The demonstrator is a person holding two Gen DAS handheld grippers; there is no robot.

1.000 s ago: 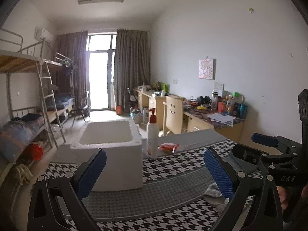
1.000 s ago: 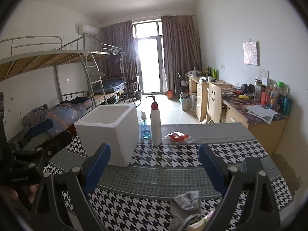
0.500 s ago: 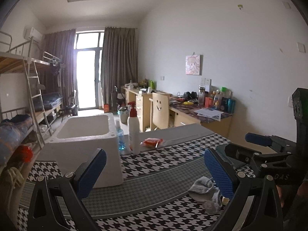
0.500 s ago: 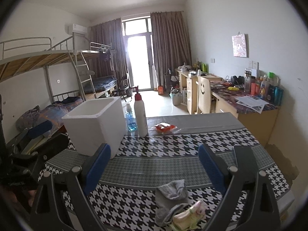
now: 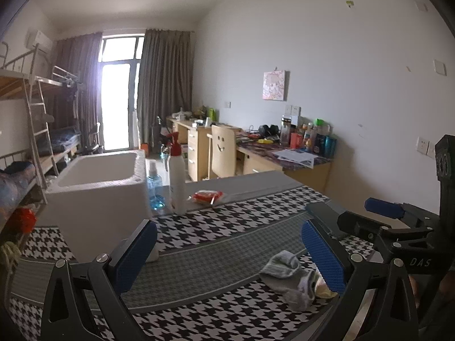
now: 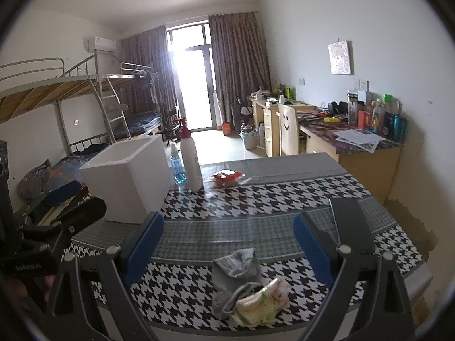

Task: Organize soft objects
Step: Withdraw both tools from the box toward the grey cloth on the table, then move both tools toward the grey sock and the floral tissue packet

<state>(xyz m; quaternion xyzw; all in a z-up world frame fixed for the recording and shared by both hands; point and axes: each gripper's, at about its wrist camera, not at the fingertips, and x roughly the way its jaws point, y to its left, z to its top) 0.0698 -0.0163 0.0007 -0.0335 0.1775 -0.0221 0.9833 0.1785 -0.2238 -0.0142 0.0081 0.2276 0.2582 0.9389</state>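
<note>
Right hand-held gripper (image 6: 227, 250): spread wide, holding nothing; hovering above the grey sock (image 6: 237, 267) and the pale patterned cloth (image 6: 264, 304), touching neither
Left hand-held gripper (image 5: 227, 255): also wide apart and empty; off to the left of the pile, near the white foam box (image 5: 99, 196)
Soft things: bunched together at the near edge of the table (image 6: 284, 199), on the houndstooth cover
Box: open-topped, nothing visible inside from these angles
Progress: seemingly at the outset; nothing grasped, pile unsorted
Left to do: picking up each piece and placing it, probably in the box
</note>
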